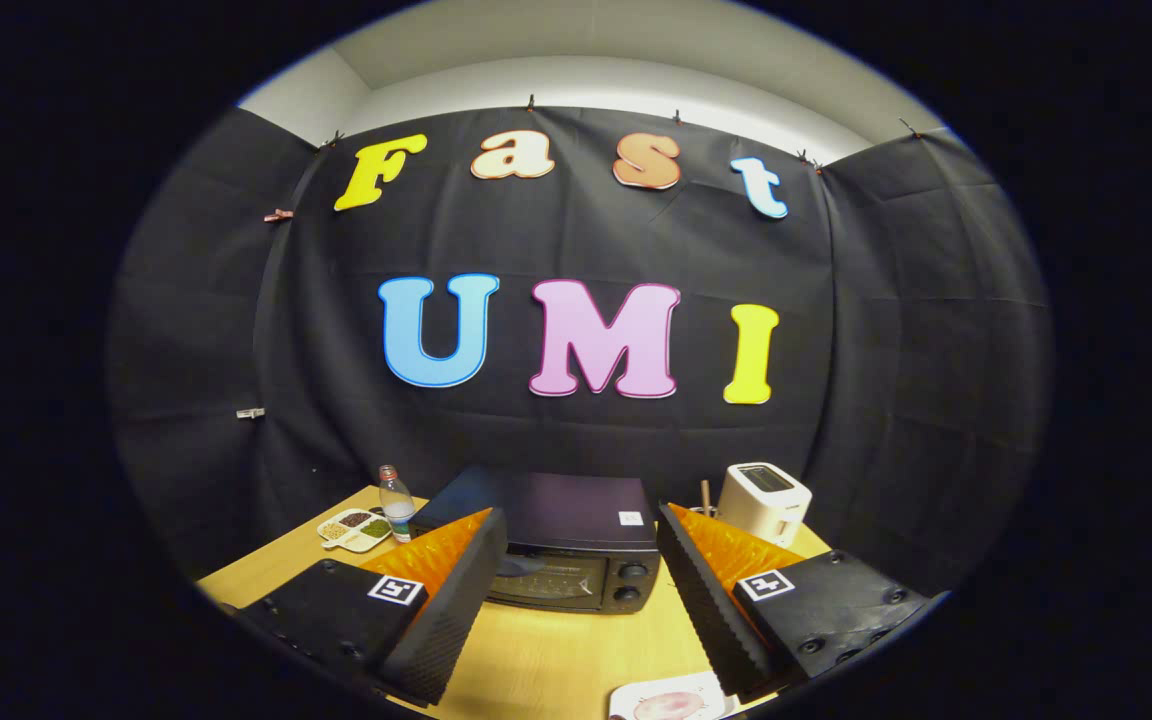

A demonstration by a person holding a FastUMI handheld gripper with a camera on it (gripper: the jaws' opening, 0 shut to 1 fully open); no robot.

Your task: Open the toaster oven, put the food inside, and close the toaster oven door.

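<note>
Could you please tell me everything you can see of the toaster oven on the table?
The toaster oven is a dark, boxy appliance with a flat top bearing a small white sticker. Its glass door is closed, and two round knobs sit beside the door. It stands upright on the wooden table, just ahead of the open gripper, whose fingers frame it without touching.

We see a smooth, pale wooden table (546, 660) with a soft sheen. On it, the toaster oven (561, 545) has a dark, matt metal top and a glossy glass door. Far right, a toaster (764, 502) looks like smooth plastic. Far left, a clear plastic bottle (396, 503) shines. The gripper (576, 580), spread wide, shows ribbed, matt fingers (446, 610).
</note>
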